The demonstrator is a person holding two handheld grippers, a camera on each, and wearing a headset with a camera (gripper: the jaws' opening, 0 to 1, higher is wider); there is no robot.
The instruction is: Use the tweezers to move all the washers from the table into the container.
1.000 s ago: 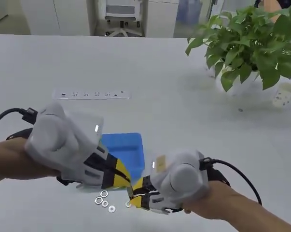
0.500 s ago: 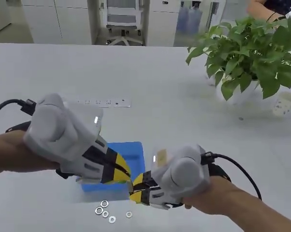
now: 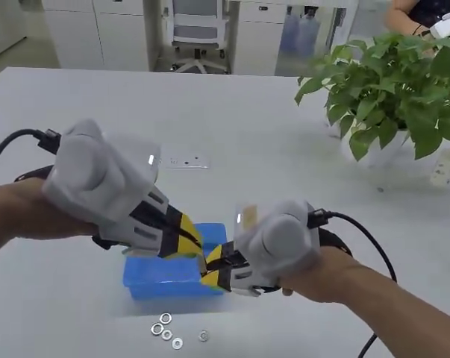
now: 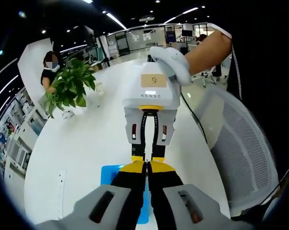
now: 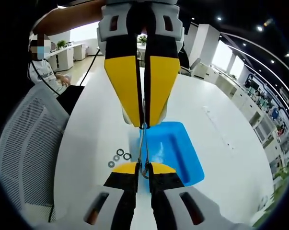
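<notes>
Thin metal tweezers (image 5: 143, 143) run between the two grippers, which meet tip to tip. My right gripper (image 5: 144, 167) is shut on one end, and my left gripper (image 5: 144, 123) is shut on the other. In the head view the left gripper (image 3: 197, 252) and the right gripper (image 3: 210, 274) hover over the right front part of the blue container (image 3: 165, 277). Several small steel washers (image 3: 166, 330) lie on the white table just in front of the container, seen as washers (image 5: 118, 157) left of the container (image 5: 182, 158). The left gripper view has the left gripper (image 4: 146, 166) against the right gripper's jaws.
A potted plant (image 3: 389, 89) stands at the back right with a white cup (image 3: 447, 168) beside it. A white power strip (image 3: 183, 161) lies behind the container. An office chair (image 3: 195, 22) stands beyond the table's far edge. A mesh chair (image 5: 24, 143) is by the table's near side.
Both grippers have come up and away from the washers to above the container's front right, still tip to tip. The head camera has tilted, so the whole scene sits lower.
</notes>
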